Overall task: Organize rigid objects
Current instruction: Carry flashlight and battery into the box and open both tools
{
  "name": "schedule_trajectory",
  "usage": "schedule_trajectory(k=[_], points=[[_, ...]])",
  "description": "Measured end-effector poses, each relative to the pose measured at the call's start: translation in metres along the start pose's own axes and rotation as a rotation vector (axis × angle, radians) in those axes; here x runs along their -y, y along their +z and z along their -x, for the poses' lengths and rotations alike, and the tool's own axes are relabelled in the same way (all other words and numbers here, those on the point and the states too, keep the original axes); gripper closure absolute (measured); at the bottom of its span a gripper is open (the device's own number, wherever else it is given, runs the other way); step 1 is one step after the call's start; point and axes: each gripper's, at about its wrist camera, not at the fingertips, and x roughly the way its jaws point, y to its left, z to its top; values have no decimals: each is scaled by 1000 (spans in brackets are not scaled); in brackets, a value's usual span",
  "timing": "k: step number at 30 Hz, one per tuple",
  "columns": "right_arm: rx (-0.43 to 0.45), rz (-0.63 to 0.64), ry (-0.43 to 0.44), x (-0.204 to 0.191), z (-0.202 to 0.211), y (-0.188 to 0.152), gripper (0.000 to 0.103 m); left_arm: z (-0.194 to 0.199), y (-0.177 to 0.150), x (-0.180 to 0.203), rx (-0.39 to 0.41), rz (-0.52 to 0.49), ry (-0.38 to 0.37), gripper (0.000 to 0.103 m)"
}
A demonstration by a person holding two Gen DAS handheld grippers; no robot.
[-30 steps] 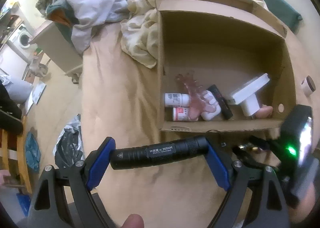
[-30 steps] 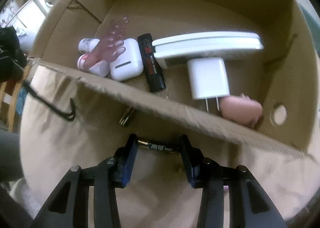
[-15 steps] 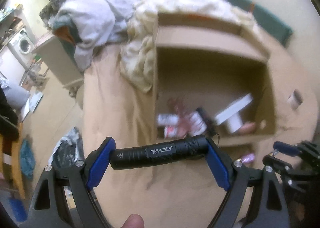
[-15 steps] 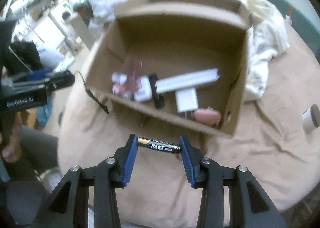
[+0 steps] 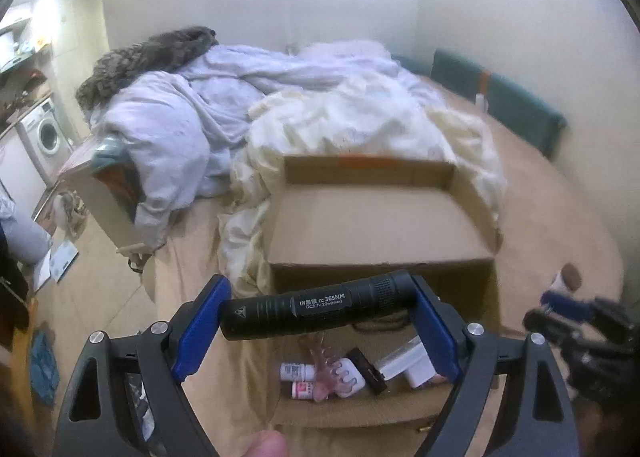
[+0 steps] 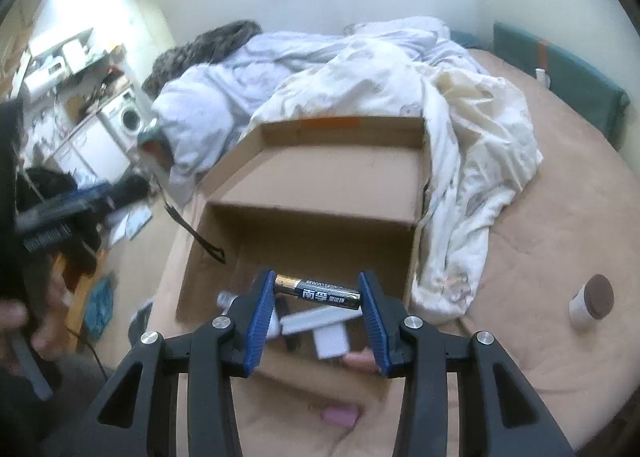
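Both grippers have come up since a second ago, and now the wall and the far end of the bed (image 6: 560, 193) show; the left gripper (image 5: 320, 311) is wide apart and squeezes the black flashlight (image 5: 320, 309) end to end; the right gripper (image 6: 318, 293) is half closed on the battery (image 6: 318, 292); both hang over the near edge of the cardboard box (image 6: 320, 185); crumpled blankets (image 6: 400, 81) lie behind it; a washing machine (image 5: 48, 135) stands at the left.

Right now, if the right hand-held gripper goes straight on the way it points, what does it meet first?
Probably the open cardboard box, its far inner wall. The right hand-held gripper, holding the battery, seems to aim there, though depth is unclear.
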Motion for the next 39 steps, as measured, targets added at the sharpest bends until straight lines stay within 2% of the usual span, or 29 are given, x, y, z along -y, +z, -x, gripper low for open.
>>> schedule_trajectory(k=[4, 6, 9, 13, 25, 36, 37, 39], points=[[-27, -40, -22, 17, -35, -16, 58, -46, -27, 14, -64, -33, 0, 17], [-77, -60, -19, 23, -54, -24, 58, -65, -42, 18, -97, -55, 1, 16], [-129, -47, -27, 23, -74, -30, 58, -97, -65, 28, -190, -81, -43, 16], [-186, -31, -38, 21, -92, -37, 58, -114, -80, 39, -211, -143, -36, 17], [-275, -27, -51, 23, -111, -47, 58, -126, -88, 32, -247, -129, -5, 16], [-263, -48, -47, 26, -107, -46, 58, -131, -93, 36, -273, -141, 10, 16], [-261, -51, -45, 26, -107, -45, 58, -131, -94, 36, -276, -144, 16, 15], [-251, -53, -46, 26, -106, -44, 57, -130, -92, 36, -271, -142, 11, 0]])
